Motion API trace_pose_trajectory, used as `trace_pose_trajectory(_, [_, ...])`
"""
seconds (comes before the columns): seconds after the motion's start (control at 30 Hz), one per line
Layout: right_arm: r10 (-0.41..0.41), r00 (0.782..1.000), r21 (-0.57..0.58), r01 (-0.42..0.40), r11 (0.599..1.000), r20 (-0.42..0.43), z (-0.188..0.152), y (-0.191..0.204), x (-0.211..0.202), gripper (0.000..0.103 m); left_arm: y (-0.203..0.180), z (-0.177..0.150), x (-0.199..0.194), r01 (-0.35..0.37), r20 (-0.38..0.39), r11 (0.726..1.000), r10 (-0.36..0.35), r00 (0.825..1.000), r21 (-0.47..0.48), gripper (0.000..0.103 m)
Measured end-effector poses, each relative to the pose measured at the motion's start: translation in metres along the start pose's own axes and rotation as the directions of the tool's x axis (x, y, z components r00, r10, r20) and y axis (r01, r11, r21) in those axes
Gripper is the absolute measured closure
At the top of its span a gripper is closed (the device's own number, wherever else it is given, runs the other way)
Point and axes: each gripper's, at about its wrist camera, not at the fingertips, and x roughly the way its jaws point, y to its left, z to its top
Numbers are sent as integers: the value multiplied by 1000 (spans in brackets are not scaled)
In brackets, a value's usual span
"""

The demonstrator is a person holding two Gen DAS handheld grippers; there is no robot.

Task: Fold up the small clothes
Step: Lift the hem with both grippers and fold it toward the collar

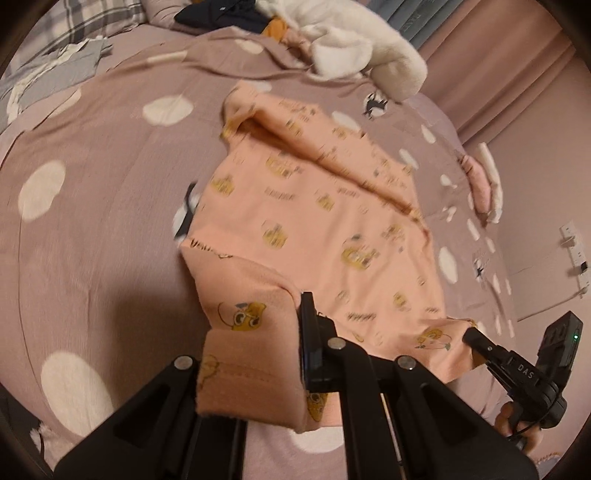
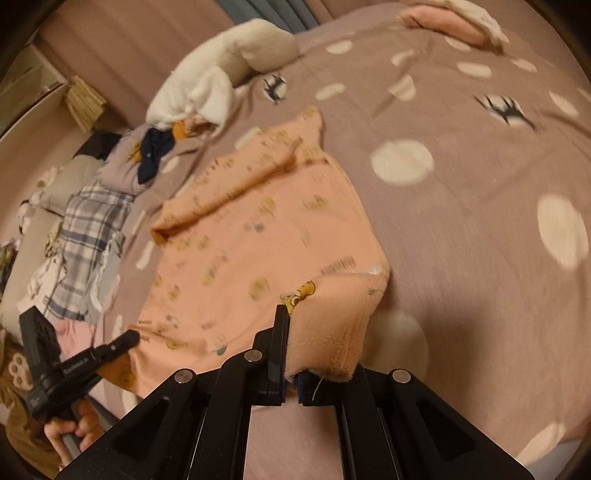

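A small peach garment point(image 1: 314, 221) with yellow cartoon prints lies spread on the bed; it also shows in the right wrist view point(image 2: 258, 240). My left gripper point(image 1: 295, 339) is shut on its near left hem corner, with cloth draped over the left finger. My right gripper point(image 2: 291, 354) is shut on the near right hem corner and lifts it slightly. The right gripper shows in the left wrist view point(image 1: 476, 339), pinching the hem. The left gripper shows in the right wrist view point(image 2: 125, 341), also on the hem. A sleeve lies folded across the far part.
The mauve bedspread point(image 1: 92, 221) with white dots covers the bed. A white plush toy point(image 1: 354, 48) and dark clothes point(image 1: 221, 14) lie at the far end. Plaid and grey clothes point(image 2: 88, 229) sit beside the garment. A pink pillow point(image 1: 480, 184) lies by the wall.
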Motion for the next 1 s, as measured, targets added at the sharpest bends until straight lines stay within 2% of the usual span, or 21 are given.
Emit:
trace_pose_trajectory(0.1, [12, 1000, -26, -11, 1000, 21, 13, 9, -3, 103, -1, 16, -5, 28, 26, 999, -27, 999, -26, 97])
trace_pose_trajectory(0.23, [0, 999, -56, 2, 998, 47, 33, 19, -5, 103, -1, 34, -11, 32, 71, 997, -27, 997, -66, 97])
trace_pose_trajectory(0.37, [-21, 998, -63, 25, 998, 65, 54, 27, -4, 103, 0, 53, -13, 73, 97, 992, -63, 993, -100, 97])
trace_pose_trajectory(0.5, [6, 997, -61, -2, 998, 78, 74, 33, -1, 103, 4, 76, -10, 107, 132, 983, -87, 987, -152, 97])
trace_pose_trajectory(0.63, [-19, 996, -90, 27, 996, 82, 99, 43, 8, 103, 12, 101, -3, 154, 152, 967, -124, 981, -201, 98])
trace_pose_trajectory(0.73, [-5, 996, -99, 13, 995, 87, 119, 49, 17, 103, 18, 120, 2, 160, 186, 961, -119, 975, -226, 101])
trace_pose_trajectory(0.8, [-4, 996, -108, 14, 994, 87, 131, 53, 25, 103, 23, 136, 9, 196, 193, 951, -151, 970, -241, 101])
trace_pose_trajectory(0.9, [-3, 996, -116, 13, 993, 85, 150, 55, 40, 103, 23, 161, 21, 183, 220, 954, -131, 967, -238, 100])
trace_pose_trajectory(1.0, [-13, 996, -121, 24, 992, 91, 175, 55, 62, 103, 22, 193, 43, 202, 242, 947, -141, 960, -250, 100])
